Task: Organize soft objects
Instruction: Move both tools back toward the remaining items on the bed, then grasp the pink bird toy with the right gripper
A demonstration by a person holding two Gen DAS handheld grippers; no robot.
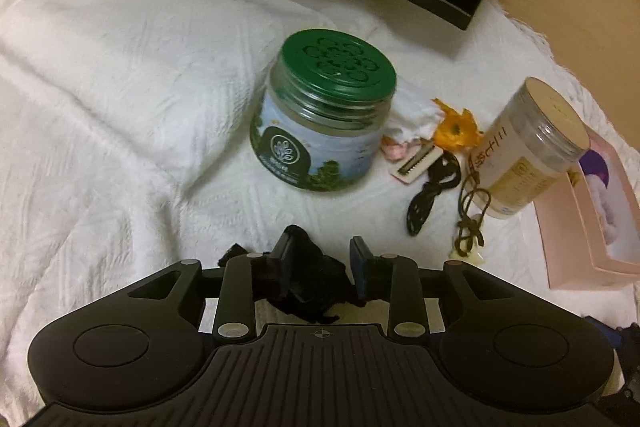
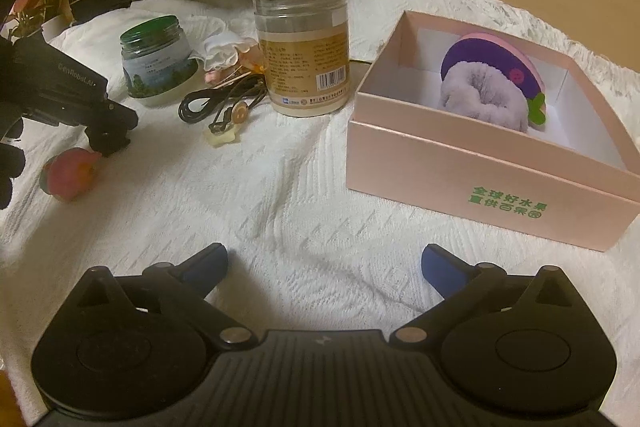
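I am reading green Chinese print on the front wall of the pink box point(image 2: 460, 163); a barcode label is showing on the clear tub point(image 2: 304, 47), and vertical characters run down its side. The box is holding a purple-and-lilac plush earmuff point(image 2: 492, 87), lying across it. The green-lidded jar point(image 1: 324, 115) is standing upright beside the tub. My left gripper point(image 1: 322, 263) is straddling a crumpled black fabric piece point(image 1: 308, 279); grip unclear. My right gripper point(image 2: 324, 263) is gaping wide, empty, over the white blanket point(image 2: 280, 187).
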